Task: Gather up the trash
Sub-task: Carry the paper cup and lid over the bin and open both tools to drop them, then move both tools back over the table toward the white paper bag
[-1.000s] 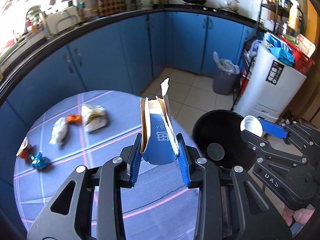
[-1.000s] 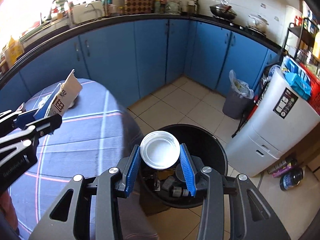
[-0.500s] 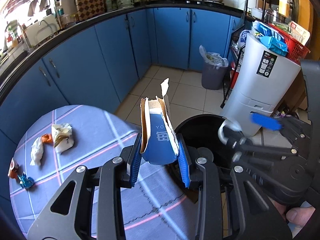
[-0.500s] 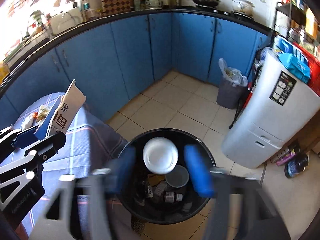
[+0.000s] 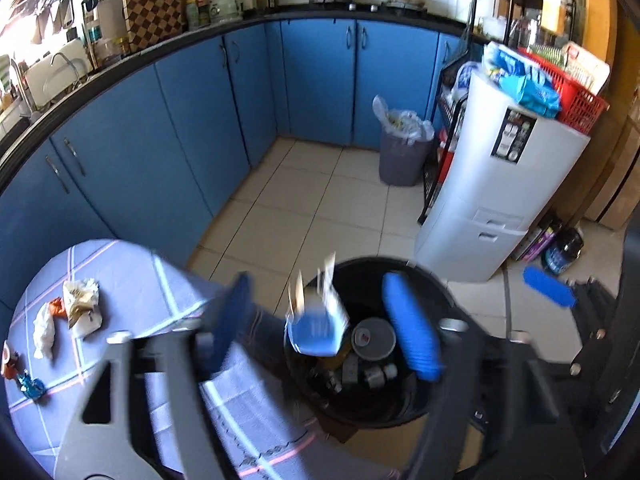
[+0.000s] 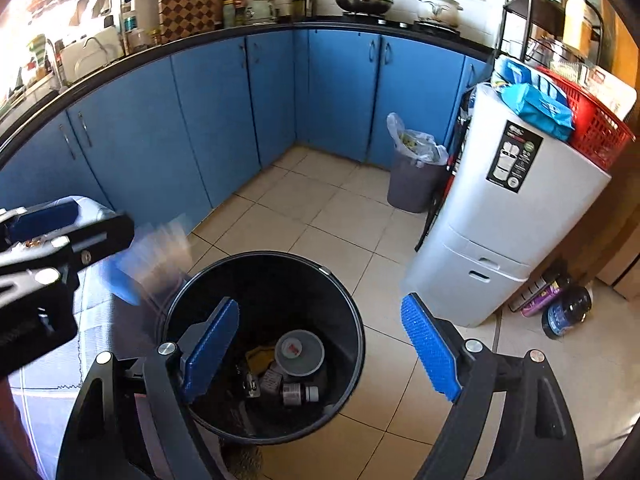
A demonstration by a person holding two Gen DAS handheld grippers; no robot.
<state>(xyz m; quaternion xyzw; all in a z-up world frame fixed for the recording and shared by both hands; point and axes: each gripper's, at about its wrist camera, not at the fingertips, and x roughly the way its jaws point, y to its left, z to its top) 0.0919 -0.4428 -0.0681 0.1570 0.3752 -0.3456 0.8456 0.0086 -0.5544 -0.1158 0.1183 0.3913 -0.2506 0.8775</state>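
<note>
A black round trash bin (image 5: 420, 280) (image 6: 344, 304) stands on the tiled floor beside the table. My left gripper (image 5: 324, 324) is open above the bin's left rim; the torn blue-and-white carton (image 5: 316, 328) is free between its jaws, blurred, falling into the bin. The carton shows as a blur (image 6: 148, 256) in the right wrist view. My right gripper (image 6: 320, 344) is open and empty over the bin. A white lid (image 6: 299, 351) and bottles lie inside. Crumpled wrappers (image 5: 80, 308) and small scraps (image 5: 28, 384) lie on the blue tablecloth (image 5: 132, 272).
A white plastic drawer unit (image 6: 504, 216) with a red basket stands right of the bin. A grey bin with a bag (image 6: 416, 172) stands by the blue cabinets (image 6: 224, 120). Bottles (image 6: 560, 308) lie on the floor at the right.
Both grippers swung over the bin and opened. The white lid dropped from my right gripper into the bin. My left gripper has let go of the carton, which is falling.
</note>
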